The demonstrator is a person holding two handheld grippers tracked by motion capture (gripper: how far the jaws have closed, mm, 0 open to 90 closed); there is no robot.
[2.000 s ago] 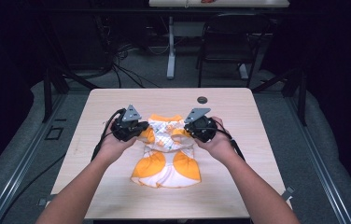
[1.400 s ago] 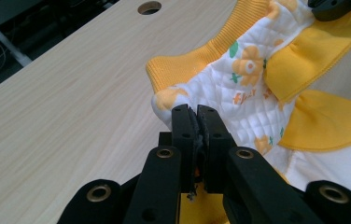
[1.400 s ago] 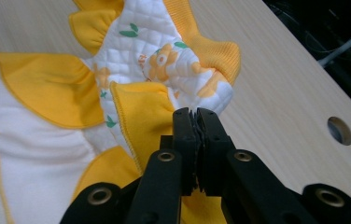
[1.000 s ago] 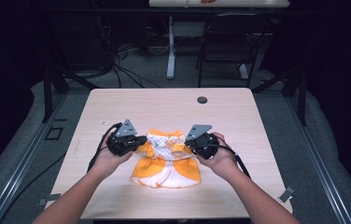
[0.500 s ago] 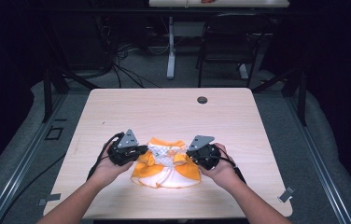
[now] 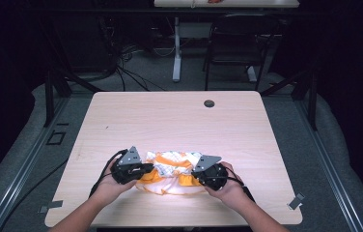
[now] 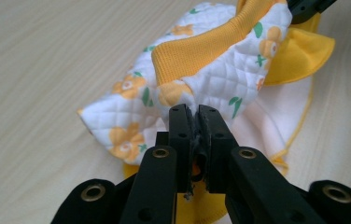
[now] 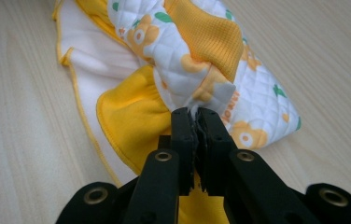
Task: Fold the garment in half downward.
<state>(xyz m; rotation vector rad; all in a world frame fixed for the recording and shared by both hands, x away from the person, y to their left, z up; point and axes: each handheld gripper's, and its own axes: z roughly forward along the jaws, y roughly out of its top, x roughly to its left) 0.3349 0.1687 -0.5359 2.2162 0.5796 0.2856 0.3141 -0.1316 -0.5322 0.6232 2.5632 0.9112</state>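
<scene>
Garment: small quilted white baby garment with orange flower print, orange ribbed band and yellow ruffled hem, lying on the pale wood-grain table, strung between the two grippers near the table's front edge.

Left gripper: jaws nearly together, clenched on a pinch of the quilted white cloth right at its tips; its jaws have just been opening a little, yet cloth is between them and looks held.

Right gripper: the same on the far end, jaws pinched on a gathered corner of the cloth; these jaws have also just been opening slightly, with fabric between the tips.

Lie of the cloth: ahead of the left gripper the upper layer arches over as a soft roll, the orange band crossing it; under and beyond the roll lie the white lining and the yellow ruffle, flat on the table.

Step in hand (judgement): a fold. The far part of the garment appears to be laid over the near part, both grippers low at the table, at the point of setting it down.

Next move (judgement): release both pinches together so the folded layer settles square (an uneven let-go could skew the fold), then draw each gripper outward and up, clear of the cloth, without dragging it.

Risk: fabric snagging on a jaw tip as it withdraws.
</scene>
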